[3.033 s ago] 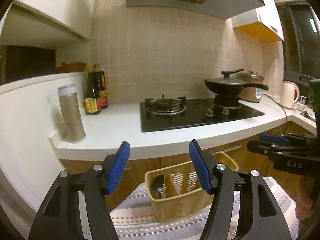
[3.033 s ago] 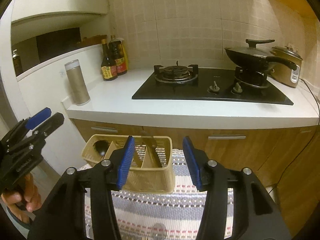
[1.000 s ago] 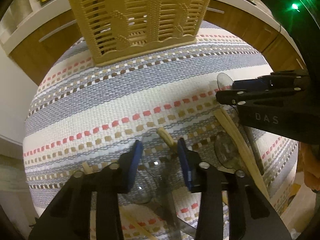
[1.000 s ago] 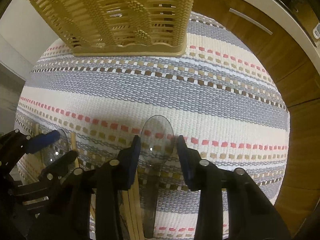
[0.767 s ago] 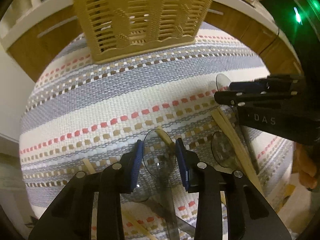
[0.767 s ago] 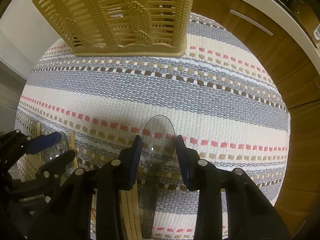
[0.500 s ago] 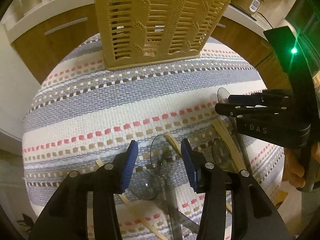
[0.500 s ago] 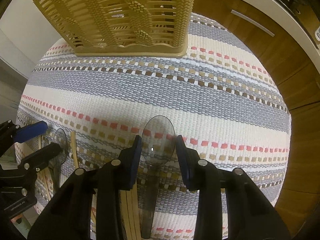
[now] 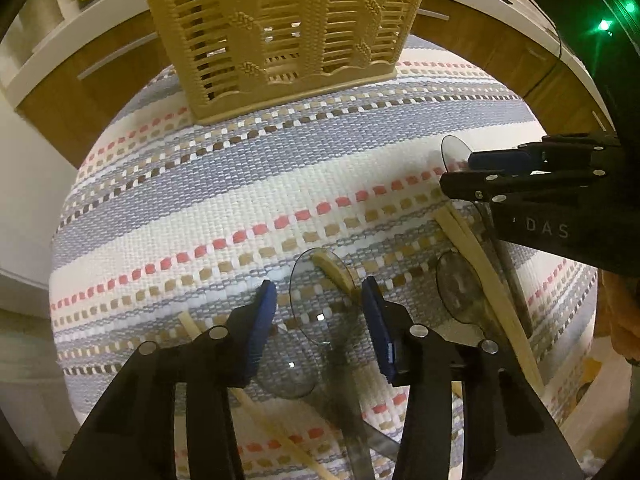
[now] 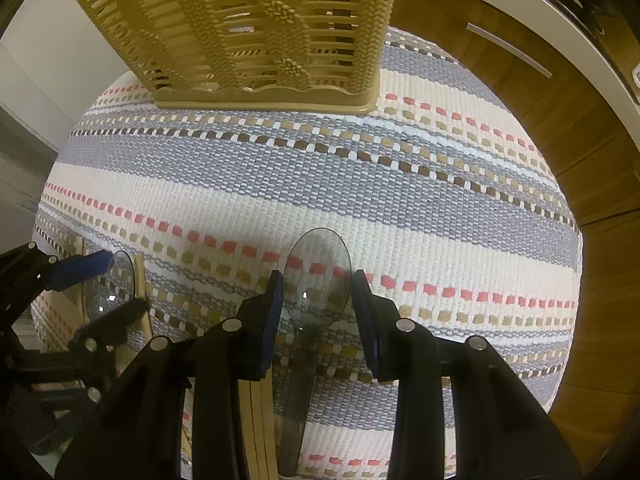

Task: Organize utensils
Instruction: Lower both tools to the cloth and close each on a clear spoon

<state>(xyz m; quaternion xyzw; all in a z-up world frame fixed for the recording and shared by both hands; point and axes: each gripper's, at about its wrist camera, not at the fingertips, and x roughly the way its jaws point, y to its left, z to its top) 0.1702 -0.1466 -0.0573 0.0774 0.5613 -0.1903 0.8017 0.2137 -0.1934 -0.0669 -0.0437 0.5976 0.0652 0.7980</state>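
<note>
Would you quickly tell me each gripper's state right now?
Left gripper: open, straddling a clear spoon.
Right gripper: open, straddling another clear spoon.

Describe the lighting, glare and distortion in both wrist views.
Left wrist: warm dim light, fisheye bulges the striped mat; glints on the clear spoon; green flare top right. Right wrist: same bulge; a glint on its spoon; the other claw looks blurred.
</note>
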